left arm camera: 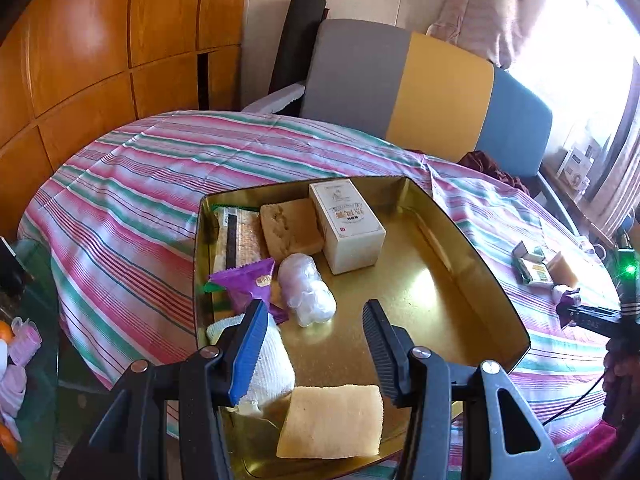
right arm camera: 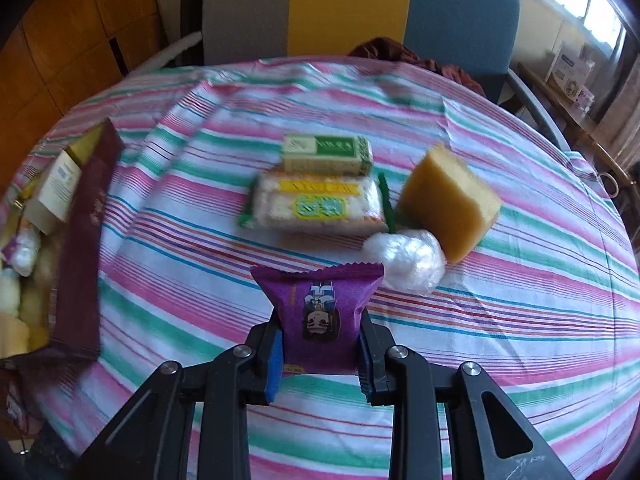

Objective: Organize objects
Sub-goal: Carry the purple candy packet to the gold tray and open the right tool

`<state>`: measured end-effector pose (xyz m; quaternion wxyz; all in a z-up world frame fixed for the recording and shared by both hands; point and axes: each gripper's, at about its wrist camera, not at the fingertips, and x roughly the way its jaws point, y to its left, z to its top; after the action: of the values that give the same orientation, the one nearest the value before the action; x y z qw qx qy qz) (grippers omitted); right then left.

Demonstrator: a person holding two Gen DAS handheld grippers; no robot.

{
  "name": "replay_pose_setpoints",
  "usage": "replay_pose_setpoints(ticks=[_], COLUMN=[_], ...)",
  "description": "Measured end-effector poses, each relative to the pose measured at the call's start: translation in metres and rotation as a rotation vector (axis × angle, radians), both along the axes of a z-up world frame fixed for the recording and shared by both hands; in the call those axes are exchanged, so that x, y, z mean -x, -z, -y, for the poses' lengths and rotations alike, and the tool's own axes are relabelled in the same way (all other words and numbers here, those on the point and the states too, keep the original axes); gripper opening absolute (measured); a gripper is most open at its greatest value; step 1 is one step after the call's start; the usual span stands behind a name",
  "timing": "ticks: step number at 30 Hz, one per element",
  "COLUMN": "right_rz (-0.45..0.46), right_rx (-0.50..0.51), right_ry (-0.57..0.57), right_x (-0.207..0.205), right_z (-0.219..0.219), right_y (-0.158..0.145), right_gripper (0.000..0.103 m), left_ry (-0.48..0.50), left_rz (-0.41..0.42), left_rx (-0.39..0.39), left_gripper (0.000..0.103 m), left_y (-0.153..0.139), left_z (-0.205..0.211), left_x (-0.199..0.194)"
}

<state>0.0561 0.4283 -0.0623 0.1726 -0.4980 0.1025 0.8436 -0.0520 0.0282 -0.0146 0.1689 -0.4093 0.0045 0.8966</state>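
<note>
My left gripper (left arm camera: 316, 316) is open and empty, hovering over the near part of a gold tin tray (left arm camera: 472, 280). The tray holds a white box (left arm camera: 346, 226), a brown cake (left arm camera: 290, 228), a cracker pack (left arm camera: 240, 236), a purple snack packet (left arm camera: 250, 284), a clear plastic wad (left arm camera: 306, 290), a white cloth roll (left arm camera: 272, 364) and a yellow sponge (left arm camera: 332, 420). My right gripper (right arm camera: 320, 344) is shut on a purple snack packet (right arm camera: 316, 312) above the striped tablecloth (right arm camera: 520, 320). Beyond it lie a rice cracker pack (right arm camera: 320, 204), a green box (right arm camera: 326, 154), a yellow sponge cake (right arm camera: 450, 202) and a plastic wad (right arm camera: 408, 260).
The tray's dark red outer wall (right arm camera: 84, 248) stands at the left of the right wrist view. A grey, yellow and blue chair (left arm camera: 424, 88) stands behind the round table. Wooden panels (left arm camera: 100, 40) line the left. A glass side table with small items (left arm camera: 20, 340) is at the far left.
</note>
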Motion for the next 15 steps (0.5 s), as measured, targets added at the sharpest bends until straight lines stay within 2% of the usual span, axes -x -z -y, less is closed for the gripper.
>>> replay_pose_setpoints(ticks=[5, 11, 15], right_rz=[-0.082, -0.152, -0.175], right_rx=[0.044, 0.054, 0.089], right_ry=[-0.066, -0.214, -0.317], right_x=[0.011, 0.041, 0.064], right_z=[0.034, 0.099, 0.143], right_y=[-0.031, -0.064, -0.073], right_gripper=[0.03, 0.03, 0.03], left_ry=[-0.003, -0.02, -0.03], left_rz=[-0.009, 0.0, 0.001], left_rx=[-0.007, -0.025, -0.032], left_gripper=[0.05, 0.05, 0.05], left_y=[-0.002, 0.0, 0.001], left_z=[0.005, 0.014, 0.02], left_x=[-0.002, -0.001, 0.0])
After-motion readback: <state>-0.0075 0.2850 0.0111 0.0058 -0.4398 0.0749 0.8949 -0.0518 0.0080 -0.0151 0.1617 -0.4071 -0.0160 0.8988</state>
